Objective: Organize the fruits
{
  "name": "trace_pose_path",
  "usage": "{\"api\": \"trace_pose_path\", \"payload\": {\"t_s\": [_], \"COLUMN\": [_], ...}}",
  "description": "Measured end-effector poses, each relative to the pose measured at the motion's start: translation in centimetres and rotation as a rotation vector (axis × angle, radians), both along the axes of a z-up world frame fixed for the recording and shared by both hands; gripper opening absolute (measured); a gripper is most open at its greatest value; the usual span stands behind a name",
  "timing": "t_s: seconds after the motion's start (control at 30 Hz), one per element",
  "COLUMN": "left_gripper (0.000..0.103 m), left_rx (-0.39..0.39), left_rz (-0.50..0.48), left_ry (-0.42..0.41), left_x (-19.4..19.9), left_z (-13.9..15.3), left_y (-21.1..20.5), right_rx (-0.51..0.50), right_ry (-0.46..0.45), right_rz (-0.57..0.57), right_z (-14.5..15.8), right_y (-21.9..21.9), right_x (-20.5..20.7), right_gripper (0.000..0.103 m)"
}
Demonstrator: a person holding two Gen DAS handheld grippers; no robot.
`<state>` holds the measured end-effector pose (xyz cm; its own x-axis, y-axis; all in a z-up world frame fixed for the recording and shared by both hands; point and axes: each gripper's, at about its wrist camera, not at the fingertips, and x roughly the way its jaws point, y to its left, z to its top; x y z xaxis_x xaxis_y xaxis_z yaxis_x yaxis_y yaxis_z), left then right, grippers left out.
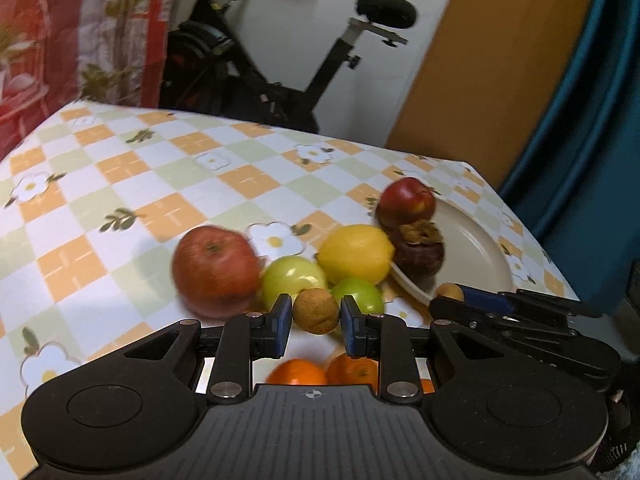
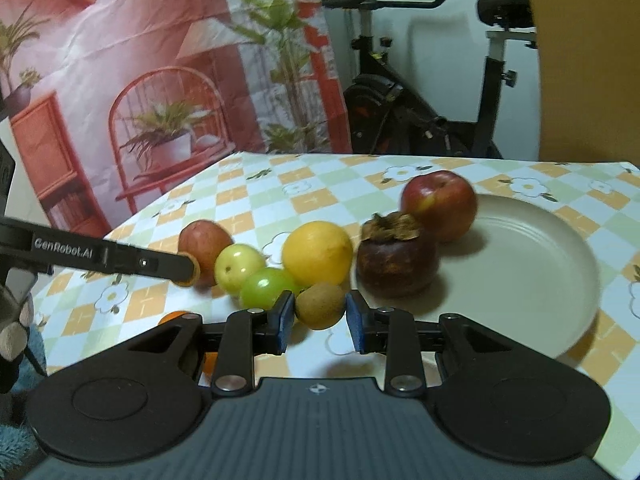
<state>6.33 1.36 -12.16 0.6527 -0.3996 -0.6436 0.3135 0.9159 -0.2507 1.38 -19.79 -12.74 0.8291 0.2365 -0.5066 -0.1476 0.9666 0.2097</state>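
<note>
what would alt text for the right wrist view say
The right gripper is shut on a small brown fruit above a checked tablecloth, with a lemon, green fruits and apples in a row behind. A cream plate at right holds a mangosteen.

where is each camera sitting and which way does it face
Left wrist: sits on the left gripper, looking down across the checked tablecloth at the fruit; it is shut on a small brown round fruit; the right gripper shows at right.
Right wrist: sits on the right gripper, facing the fruit and cream round plate; shut on a small brown fruit; left gripper at left.
Shared: yellow lemon, plate, black exercise bike.
</note>
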Motion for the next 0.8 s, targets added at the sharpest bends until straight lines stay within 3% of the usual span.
{"api": "trace_pose_path", "payload": {"t_s": [0.37,0.6,0.8], "left_gripper": [0.028,0.028,0.028], "left_rx": [0.021,0.058,0.089], "left_rz": [-0.142,-0.228,-0.248], "left_ry": [-0.004,0.041,0.062], "left_x": [2.0,3.6,4.3], "left_z": [1.0,-0.8,-2.0], "left_y": [-6.4,-11.4,-13.2], "right_rx": [0.022,0.001,-0.053], "right_ry": [0.002,0.009,-0.011], "right_rz": [-0.112,-0.14,-0.136], "right_z": [-0.3,-1.1,-1.6], "right_y": [-3.3,-4.2,-4.2], "right_x": [-1.1,-1.6,-1.7], "right_gripper": [0.031,0.031,0.031]}}
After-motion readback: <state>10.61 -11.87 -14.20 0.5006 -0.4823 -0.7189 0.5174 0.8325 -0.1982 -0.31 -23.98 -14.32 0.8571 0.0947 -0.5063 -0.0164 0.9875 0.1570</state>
